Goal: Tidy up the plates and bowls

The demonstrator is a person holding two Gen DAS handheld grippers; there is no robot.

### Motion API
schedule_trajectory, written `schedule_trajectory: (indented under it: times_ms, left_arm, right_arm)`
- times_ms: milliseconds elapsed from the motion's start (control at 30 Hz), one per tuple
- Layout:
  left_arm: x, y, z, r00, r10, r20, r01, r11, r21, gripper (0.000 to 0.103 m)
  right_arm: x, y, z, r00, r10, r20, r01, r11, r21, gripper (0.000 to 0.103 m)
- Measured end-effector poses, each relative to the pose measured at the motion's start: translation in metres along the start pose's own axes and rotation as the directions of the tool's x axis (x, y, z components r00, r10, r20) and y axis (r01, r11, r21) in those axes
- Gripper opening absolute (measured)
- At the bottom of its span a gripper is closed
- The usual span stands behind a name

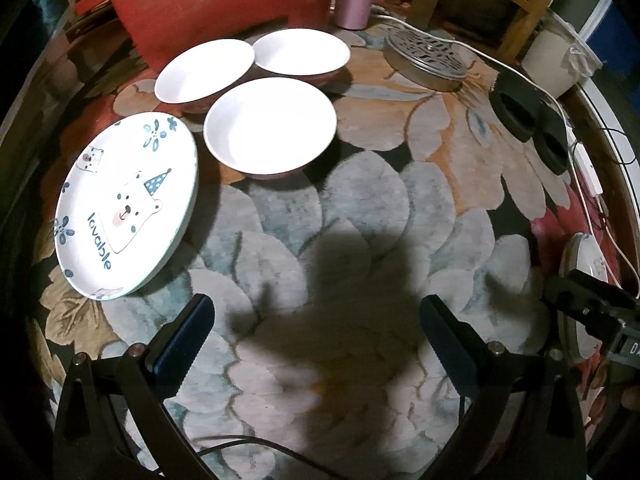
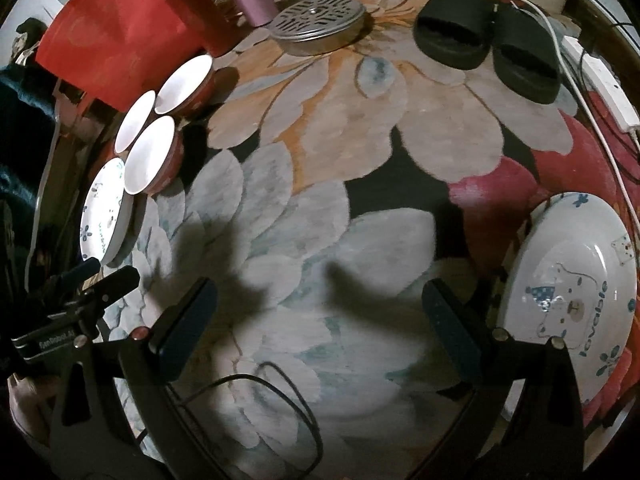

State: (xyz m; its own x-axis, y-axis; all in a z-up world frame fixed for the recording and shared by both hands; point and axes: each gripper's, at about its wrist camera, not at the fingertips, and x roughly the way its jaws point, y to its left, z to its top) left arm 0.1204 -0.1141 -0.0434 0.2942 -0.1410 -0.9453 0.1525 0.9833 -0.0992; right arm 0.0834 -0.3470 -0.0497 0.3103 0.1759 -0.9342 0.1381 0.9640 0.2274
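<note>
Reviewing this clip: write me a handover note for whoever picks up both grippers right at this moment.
Left hand-held gripper: open, empty, over the rug.
Right hand-held gripper: open, empty.
Three white bowls sit clustered, unstacked, at the rug's far left beside one bear plate. The second bear plate lies apart, at the right edge.
Done: nothing stacked yet.
Left: probably nest the bowls and bring the two plates together.

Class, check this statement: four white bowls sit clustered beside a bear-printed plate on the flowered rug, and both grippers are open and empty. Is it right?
One detail is wrong: there are three white bowls, not four, as the left wrist view shows. They do sit clustered beside the bear-printed plate on the flowered rug, and the left gripper and right gripper are open and empty.
</note>
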Motion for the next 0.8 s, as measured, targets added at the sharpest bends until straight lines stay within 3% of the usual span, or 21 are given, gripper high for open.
schedule_trajectory:
  times_ms: [400,800]
  left_arm:
    - [-0.002,0.061,-0.004,0.999,0.030,0.021,-0.028,0.995,-0.092,0.102]
    - [-0.004,0.175,-0.008,0.996,0.082,0.042,-0.072,0.976,-0.206,0.102]
  right_arm:
    - [0.018,0.041,0.002,0.999,0.021,-0.031,-0.024,0.997,-0.071,0.103]
    - [0.066,0.148,0.010,0.980,0.135,-0.147,-0.164,0.964,-0.207,0.102]
